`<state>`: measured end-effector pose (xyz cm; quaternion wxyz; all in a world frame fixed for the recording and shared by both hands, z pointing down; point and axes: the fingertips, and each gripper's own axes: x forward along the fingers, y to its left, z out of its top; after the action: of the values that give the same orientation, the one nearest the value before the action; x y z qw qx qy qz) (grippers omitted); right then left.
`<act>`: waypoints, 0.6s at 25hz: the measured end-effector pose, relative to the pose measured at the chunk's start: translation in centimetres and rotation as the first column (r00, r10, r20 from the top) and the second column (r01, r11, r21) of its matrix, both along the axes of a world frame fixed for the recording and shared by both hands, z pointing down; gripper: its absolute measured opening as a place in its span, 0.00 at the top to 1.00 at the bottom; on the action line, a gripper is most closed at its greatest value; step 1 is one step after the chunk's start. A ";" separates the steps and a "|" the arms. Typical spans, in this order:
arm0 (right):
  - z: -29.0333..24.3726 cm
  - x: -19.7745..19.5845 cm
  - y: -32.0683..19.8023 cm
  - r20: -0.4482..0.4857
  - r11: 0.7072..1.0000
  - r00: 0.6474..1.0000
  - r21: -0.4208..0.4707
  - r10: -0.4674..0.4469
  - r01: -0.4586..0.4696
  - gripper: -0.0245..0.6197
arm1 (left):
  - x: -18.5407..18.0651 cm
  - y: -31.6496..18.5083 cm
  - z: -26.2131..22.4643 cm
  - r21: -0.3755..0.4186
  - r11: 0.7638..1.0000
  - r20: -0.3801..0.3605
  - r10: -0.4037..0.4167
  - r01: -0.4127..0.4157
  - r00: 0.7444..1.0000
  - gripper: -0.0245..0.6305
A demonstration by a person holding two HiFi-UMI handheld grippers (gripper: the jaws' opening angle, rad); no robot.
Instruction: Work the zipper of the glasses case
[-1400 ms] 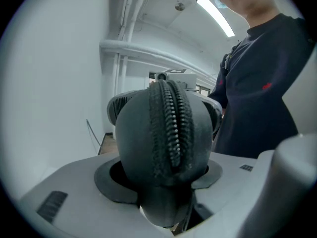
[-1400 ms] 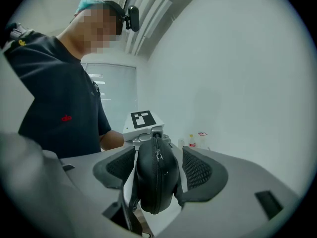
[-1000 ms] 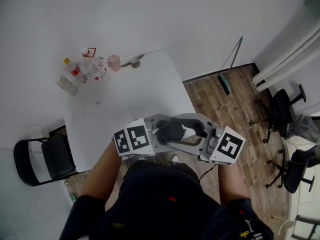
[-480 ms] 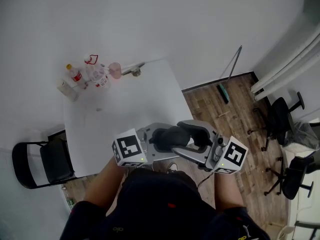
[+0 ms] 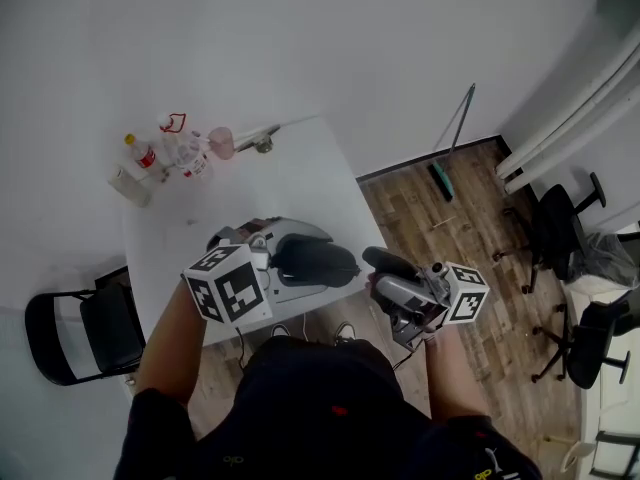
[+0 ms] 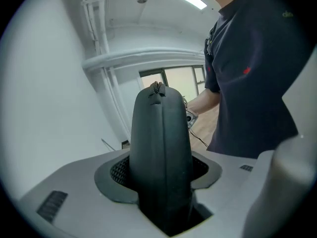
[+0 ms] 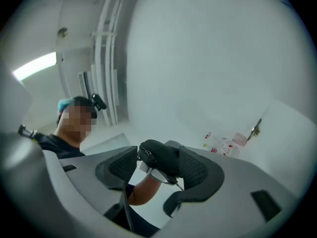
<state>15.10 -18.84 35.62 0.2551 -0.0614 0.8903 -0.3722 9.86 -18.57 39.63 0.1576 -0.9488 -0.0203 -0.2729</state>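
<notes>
Backs right gripper (image 5: pixel 388 280) off the glasses case (image 5: pixel 318 260), jaws apart and empty, leaves case clamped in left gripper (image 5: pixel 298 265) over table (image 5: pixel 300 178) edge, probably re-aiming at zipper pull (image 6: pixel 157 87).

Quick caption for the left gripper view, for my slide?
Left gripper clamps the black case lengthwise between its jaws, zipper pull at the far tip, dark shirt at right.
</notes>
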 end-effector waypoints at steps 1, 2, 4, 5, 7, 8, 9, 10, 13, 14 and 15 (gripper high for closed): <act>0.9 -0.1 -0.1 0.048 0.998 0.999 -0.062 -0.020 0.023 0.56 | -0.3 -0.1 -0.1 -0.010 1.000 0.028 0.019 -0.019 0.999 0.55; 1.8 -0.6 -0.1 0.087 0.992 0.995 -0.114 -0.045 0.054 0.56 | -0.5 -0.2 -0.2 -0.021 0.999 0.053 0.037 -0.036 0.998 0.55; 3.0 -1.9 0.3 0.163 0.975 0.982 -0.186 -0.093 0.124 0.56 | -0.9 -0.3 0.0 -0.047 0.996 0.108 0.077 -0.072 0.991 0.55; 3.2 -2.5 0.5 0.208 0.965 0.971 -0.206 -0.119 0.162 0.56 | -1.0 -0.3 0.2 -0.064 0.994 0.141 0.098 -0.090 0.985 0.55; 2.9 -3.1 1.0 0.306 0.948 0.937 -0.210 -0.167 0.237 0.56 | -1.3 -0.1 0.9 -0.095 0.988 0.212 0.136 -0.118 0.968 0.55; 2.6 -3.2 1.2 0.349 0.942 0.919 -0.206 -0.181 0.264 0.56 | -1.4 -0.1 1.2 -0.107 0.986 0.243 0.151 -0.128 0.958 0.55; 2.4 -3.1 1.2 0.387 0.937 0.903 -0.205 -0.188 0.283 0.56 | -1.4 0.0 1.4 -0.115 0.984 0.265 0.161 -0.134 0.951 0.55; 2.3 -2.9 1.1 0.419 0.932 0.888 -0.207 -0.191 0.298 0.56 | -1.5 0.0 1.6 -0.120 0.983 0.278 0.165 -0.136 0.946 0.55; 2.2 -2.7 0.8 0.463 0.925 0.866 -0.214 -0.189 0.316 0.61 | -1.8 -0.4 1.8 -0.115 0.986 0.294 0.152 -0.123 0.943 0.55; 2.0 -2.6 0.6 0.465 0.927 0.866 -0.211 -0.184 0.310 0.63 | -1.8 -0.6 2.0 -0.108 0.987 0.301 0.145 -0.118 0.942 0.55; 1.8 -2.5 0.4 0.463 0.931 0.869 -0.209 -0.176 0.300 0.66 | -1.9 -0.7 2.2 -0.102 0.988 0.306 0.140 -0.114 0.942 0.55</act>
<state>12.61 -18.42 37.43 0.3886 0.0998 0.7507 -0.5248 7.95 -19.28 41.81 0.1301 -0.8961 -0.1176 -0.4077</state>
